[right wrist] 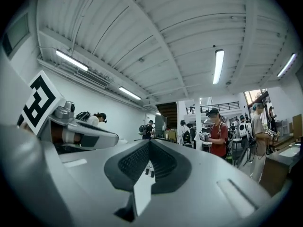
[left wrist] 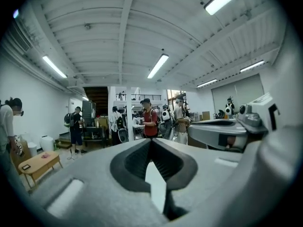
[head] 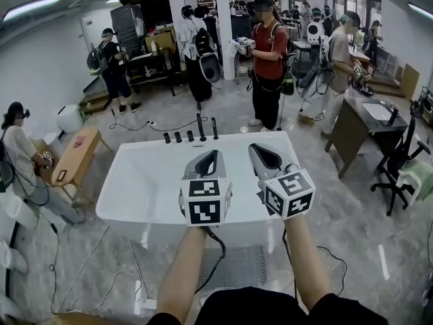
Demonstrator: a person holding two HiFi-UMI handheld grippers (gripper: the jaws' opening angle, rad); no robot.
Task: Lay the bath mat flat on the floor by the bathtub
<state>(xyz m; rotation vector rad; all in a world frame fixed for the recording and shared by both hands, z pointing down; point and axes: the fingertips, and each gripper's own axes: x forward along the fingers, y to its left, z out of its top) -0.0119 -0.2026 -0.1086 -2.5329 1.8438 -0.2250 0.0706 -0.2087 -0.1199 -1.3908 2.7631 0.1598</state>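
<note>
In the head view a white bathtub point(head: 135, 195) stands right in front of me. Both grippers are held side by side over its near rim, pointing away from me. My left gripper point(head: 216, 154) is shut with nothing between its jaws, and so is my right gripper point(head: 255, 147). In the left gripper view the left gripper's point(left wrist: 150, 142) jaws meet at the tip. In the right gripper view the right gripper's point(right wrist: 150, 142) jaws do the same. A grey textured mat point(head: 233, 268) lies flat on the floor between my forearms, on the near side of the tub. My arms and body partly hide it.
Black tap fittings point(head: 191, 134) stand on the tub's far rim. A wooden bench point(head: 74, 158) and a seated person point(head: 20, 154) are at the left. A desk point(head: 369, 124) and office chair point(head: 399, 164) are at the right. Several people stand beyond the tub. Cables point(head: 81, 269) lie on the floor.
</note>
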